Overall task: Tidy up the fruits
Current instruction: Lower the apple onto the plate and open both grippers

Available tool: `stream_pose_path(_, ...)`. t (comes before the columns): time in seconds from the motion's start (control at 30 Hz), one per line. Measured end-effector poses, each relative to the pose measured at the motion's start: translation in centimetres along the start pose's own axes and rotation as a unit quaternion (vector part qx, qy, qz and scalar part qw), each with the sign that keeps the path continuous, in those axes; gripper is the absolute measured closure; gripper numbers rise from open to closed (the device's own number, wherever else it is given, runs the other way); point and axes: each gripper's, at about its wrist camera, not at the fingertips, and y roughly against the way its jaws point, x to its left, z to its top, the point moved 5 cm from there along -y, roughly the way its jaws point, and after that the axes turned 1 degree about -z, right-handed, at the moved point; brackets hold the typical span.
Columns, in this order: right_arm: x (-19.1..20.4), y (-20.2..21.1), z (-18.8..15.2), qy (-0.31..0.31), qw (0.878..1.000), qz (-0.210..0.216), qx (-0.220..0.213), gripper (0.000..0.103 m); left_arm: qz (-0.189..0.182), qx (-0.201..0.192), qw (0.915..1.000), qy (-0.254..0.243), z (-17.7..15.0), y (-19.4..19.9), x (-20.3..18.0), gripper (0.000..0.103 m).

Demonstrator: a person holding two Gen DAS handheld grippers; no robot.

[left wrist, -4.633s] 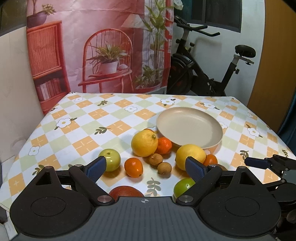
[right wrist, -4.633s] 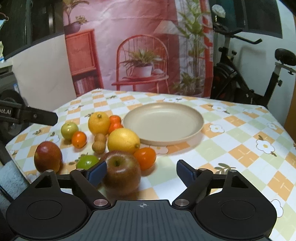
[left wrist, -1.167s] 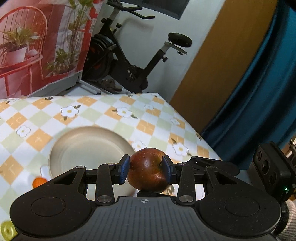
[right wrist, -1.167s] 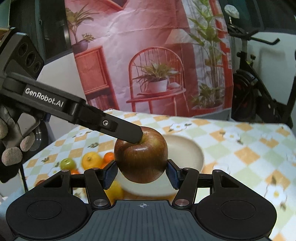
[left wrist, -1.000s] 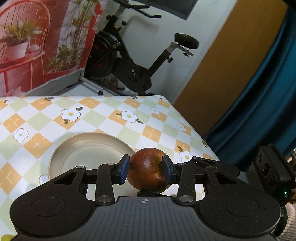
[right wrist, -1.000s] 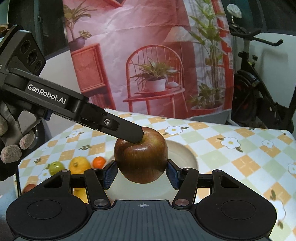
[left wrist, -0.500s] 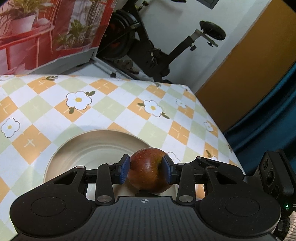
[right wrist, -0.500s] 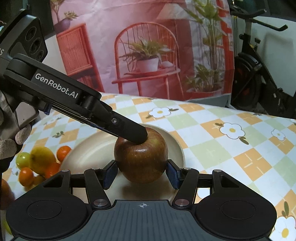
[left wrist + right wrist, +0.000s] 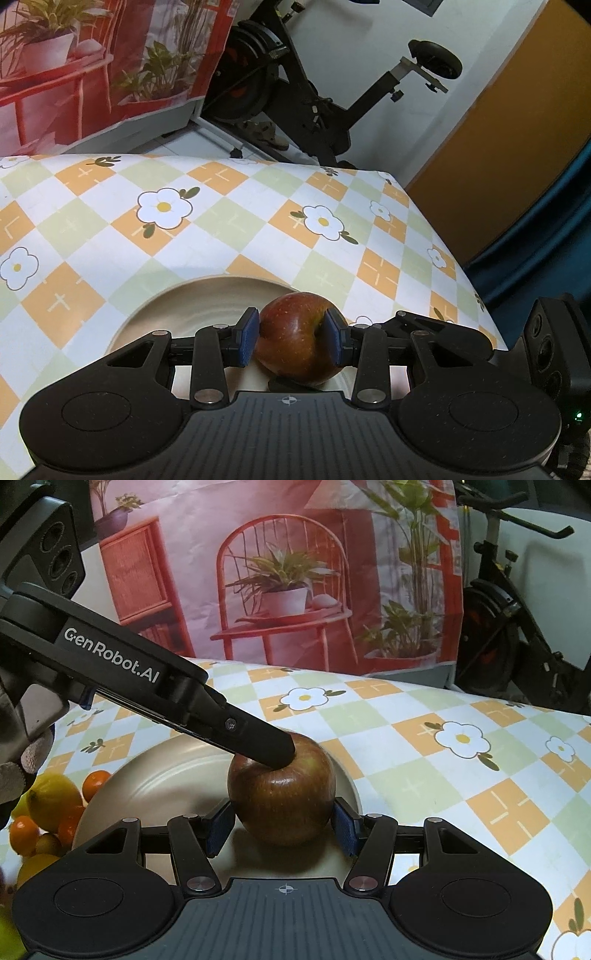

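Note:
A dark red apple point(image 9: 291, 347) is clamped between the blue pads of my left gripper point(image 9: 291, 341). My right gripper point(image 9: 281, 830) is shut on the same apple point(image 9: 280, 797) from the other side. In the right wrist view one black finger point(image 9: 258, 744) of the left gripper presses into the apple's top. The apple hangs low over the right part of the beige plate point(image 9: 177, 310); I cannot tell whether it touches the plate point(image 9: 155, 775). The right gripper's body point(image 9: 443, 336) shows at the right of the left wrist view.
A lemon point(image 9: 51, 801), small oranges point(image 9: 94, 779) and other fruit lie on the checked tablecloth point(image 9: 221, 229) left of the plate. A gloved hand point(image 9: 22, 760) holds the left gripper. The table's far edge and right corner are near, with an exercise bike point(image 9: 332, 99) behind.
Both grippers have come down and forward together with the apple held between them. The plate now sits closer and right under the apple. The grips have not changed.

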Motion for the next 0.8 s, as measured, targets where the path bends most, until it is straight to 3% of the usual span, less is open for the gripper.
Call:
stream_pose_path(0.17,0.0,-0.2,0.2,-0.002,1.000,-0.007,0.005,0.048,0.009,-0.003,1.0000,0.001,0.0,-0.1,0.0,0.059)
stream_pose_path(0.3,0.3,0.2,0.1,0.000,1.000,-0.006,0.007,0.037,0.016,-0.002,0.9999,0.000,0.0,0.0,-0.2,0.058)
stream_pose_path(0.47,0.7,1.2,-0.2,0.001,1.000,-0.012,0.008,0.033,0.031,-0.009,0.9994,-0.014,0.1,0.9,-0.6,0.058)
stream_pose_path(0.6,0.7,2.6,-0.2,-0.012,1.000,-0.018,-0.006,0.032,0.032,-0.032,0.9989,-0.014,0.3,2.9,-0.5,0.051)
stream_pose_path(0.8,1.4,5.7,-0.1,-0.039,0.998,-0.019,-0.042,0.033,0.048,-0.098,0.9935,-0.029,0.0,8.7,-0.6,0.051)
